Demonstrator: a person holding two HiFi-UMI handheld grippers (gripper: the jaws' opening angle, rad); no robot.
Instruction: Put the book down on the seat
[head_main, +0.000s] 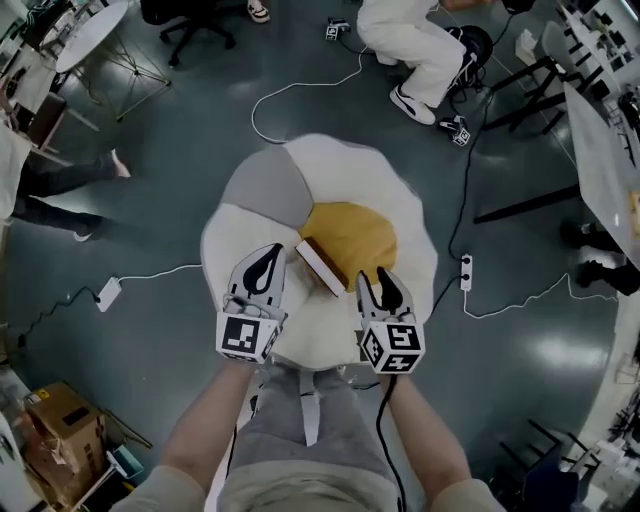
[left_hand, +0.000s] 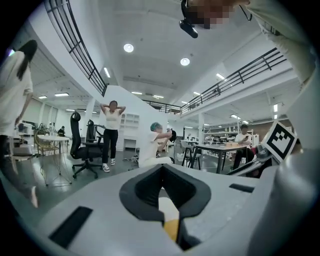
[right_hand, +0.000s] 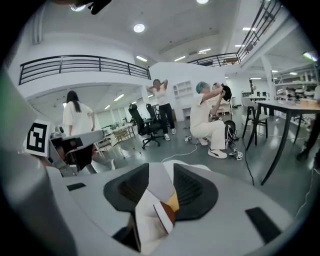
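- The book (head_main: 321, 266) lay on the seat (head_main: 400, 190), between the two grippers.
- The left gripper (head_main: 266, 258) had its jaws together.
- The right gripper (head_main: 376, 280) had its jaws partly apart, gripping nothing.

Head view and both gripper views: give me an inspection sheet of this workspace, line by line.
Surface: flower-shaped seat, white petals, one grey, yellow centre, on a dark floor.
Job's things: book lies on the seat, between the grippers, held by neither.
Clutter: nothing seen on the seat; cardboard boxes on the floor.
Grippers: left gripper shut, empty; right gripper jaws apart, empty.
Cables: white cable and power strip on the floor; black cable runs from the right gripper.
Surroundings: crouching person, office chair, tables at the edges.
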